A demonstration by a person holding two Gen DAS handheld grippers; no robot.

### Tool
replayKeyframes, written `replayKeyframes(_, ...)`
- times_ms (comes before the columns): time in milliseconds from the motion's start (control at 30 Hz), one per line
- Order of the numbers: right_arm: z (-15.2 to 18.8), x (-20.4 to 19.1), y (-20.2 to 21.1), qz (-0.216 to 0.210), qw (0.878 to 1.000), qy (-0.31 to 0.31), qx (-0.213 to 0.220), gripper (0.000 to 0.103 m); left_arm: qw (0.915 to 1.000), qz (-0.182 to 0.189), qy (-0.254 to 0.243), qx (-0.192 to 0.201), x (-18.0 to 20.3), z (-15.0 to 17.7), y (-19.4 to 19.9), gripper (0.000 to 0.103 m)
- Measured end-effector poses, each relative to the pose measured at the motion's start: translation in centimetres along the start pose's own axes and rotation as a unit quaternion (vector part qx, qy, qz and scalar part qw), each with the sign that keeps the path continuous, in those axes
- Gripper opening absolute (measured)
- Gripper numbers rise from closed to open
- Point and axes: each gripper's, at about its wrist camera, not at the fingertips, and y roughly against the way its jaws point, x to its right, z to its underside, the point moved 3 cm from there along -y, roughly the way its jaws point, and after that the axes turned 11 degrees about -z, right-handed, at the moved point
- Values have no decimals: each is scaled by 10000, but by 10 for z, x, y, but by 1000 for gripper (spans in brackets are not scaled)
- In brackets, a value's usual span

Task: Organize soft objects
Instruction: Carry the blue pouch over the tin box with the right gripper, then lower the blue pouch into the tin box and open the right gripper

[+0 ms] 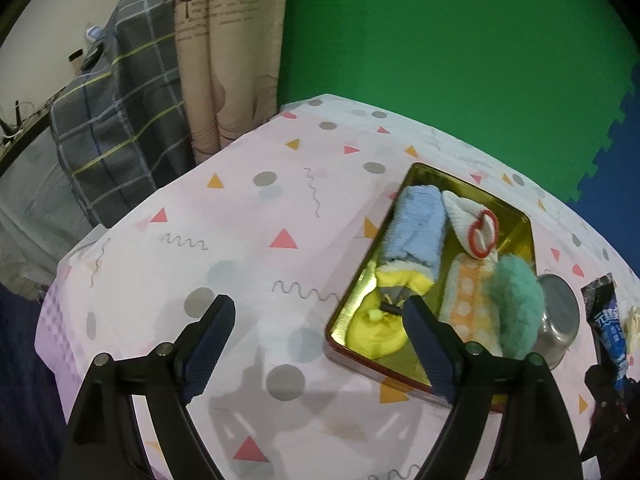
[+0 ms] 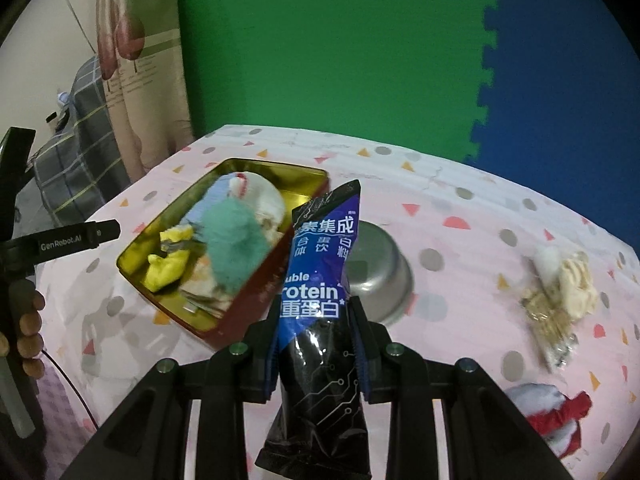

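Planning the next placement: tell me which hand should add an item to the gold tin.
Right. Its tongs are shut on the protein pouch, near the gold tin. The left tongs stand open, holding nothing.

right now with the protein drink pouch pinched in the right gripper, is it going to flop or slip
Probably floppy: the protein drink pouch bends and creases above the right gripper, which is shut on its middle. Its glossy film looks slippery, so it may slide if the grip loosens. The tail hanging below suggests it could swing when carried.
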Motion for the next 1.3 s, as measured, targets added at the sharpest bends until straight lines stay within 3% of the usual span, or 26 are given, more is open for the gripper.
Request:
replayKeyframes(400,-33,-44,-35,-365,9991,223,-22,30,9991,-135,397,-81,-35,-12,-9,85)
replayKeyframes(733,-38,-81,-74,-551,9969,515,-211,30,9971,-135,736,-157,-62,-20,-10,85)
replayKeyframes(1000,-29,-105,-108,-639,9937,767,-510,30,9969,-173,767,-98,-66,-23,-5,86)
replayKeyframes(1300,-29,-110,-110,-598,9933,847,-502,30,9977,-161,651,-122,-57,-20,-8,86)
